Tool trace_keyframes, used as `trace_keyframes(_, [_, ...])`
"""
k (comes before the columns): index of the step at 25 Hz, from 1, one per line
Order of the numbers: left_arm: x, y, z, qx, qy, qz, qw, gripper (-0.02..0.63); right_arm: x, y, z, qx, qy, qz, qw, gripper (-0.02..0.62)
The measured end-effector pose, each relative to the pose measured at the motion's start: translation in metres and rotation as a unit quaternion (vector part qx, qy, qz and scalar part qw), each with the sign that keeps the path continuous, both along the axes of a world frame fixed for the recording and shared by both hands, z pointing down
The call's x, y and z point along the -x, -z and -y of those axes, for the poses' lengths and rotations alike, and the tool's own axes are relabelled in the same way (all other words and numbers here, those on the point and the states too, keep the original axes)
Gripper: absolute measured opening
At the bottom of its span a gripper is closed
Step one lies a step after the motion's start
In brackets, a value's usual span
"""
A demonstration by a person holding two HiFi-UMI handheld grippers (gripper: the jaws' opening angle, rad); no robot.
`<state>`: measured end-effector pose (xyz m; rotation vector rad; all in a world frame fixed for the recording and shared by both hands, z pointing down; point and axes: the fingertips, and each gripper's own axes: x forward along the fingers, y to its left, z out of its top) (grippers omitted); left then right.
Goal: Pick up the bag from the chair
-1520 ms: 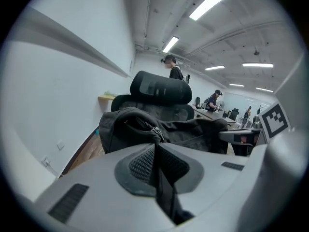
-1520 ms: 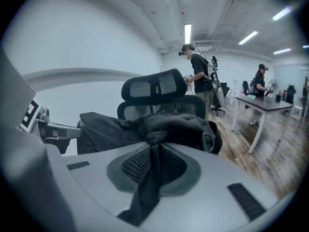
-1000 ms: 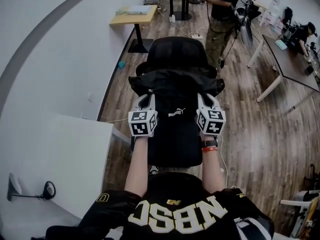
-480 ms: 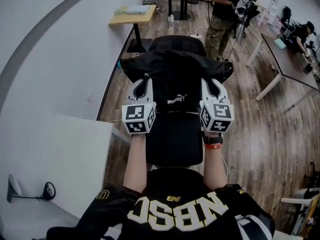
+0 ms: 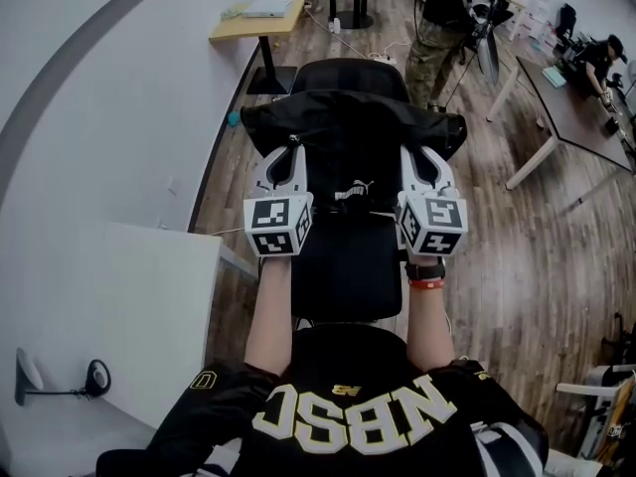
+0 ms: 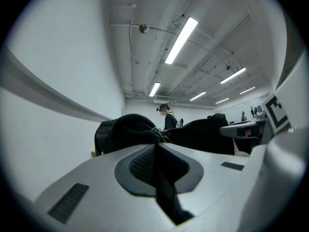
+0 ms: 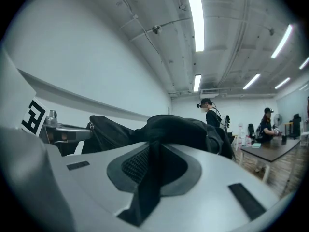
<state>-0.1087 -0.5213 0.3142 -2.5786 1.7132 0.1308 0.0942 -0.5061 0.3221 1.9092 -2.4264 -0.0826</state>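
Observation:
The black bag (image 5: 350, 145) with a white logo hangs above the black office chair (image 5: 348, 266), held up from both sides. My left gripper (image 5: 289, 152) is shut on a black strap (image 6: 164, 190) at the bag's left side. On the bag's right side, my right gripper (image 5: 417, 157) is shut on another strap (image 7: 145, 192). In the left gripper view the bag (image 6: 126, 129) bulges just beyond the left gripper (image 6: 155, 143). The right gripper view shows the bag (image 7: 176, 124) beyond the right gripper (image 7: 155, 146). The bag hides part of the chair back.
A white table (image 5: 109, 306) stands at my left, against the white wall. Behind the chair are a yellow side table (image 5: 260, 20) and a standing person (image 5: 442, 18). A dark desk (image 5: 576, 117) with a seated person (image 5: 596, 60) is at the right.
Both grippers have risen and spread slightly with the bag, which now hangs higher over the chair and covers more of the chair back.

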Motion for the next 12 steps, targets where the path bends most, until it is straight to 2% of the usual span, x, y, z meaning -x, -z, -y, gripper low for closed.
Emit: trace_keyframes(12, [-0.01, -0.014, -0.013, 0.015, 0.0, -0.001, 0.9999, 0.026, -0.01, -0.017, -0.011, 0.019, 0.011, 0.001, 1.0, 0.052])
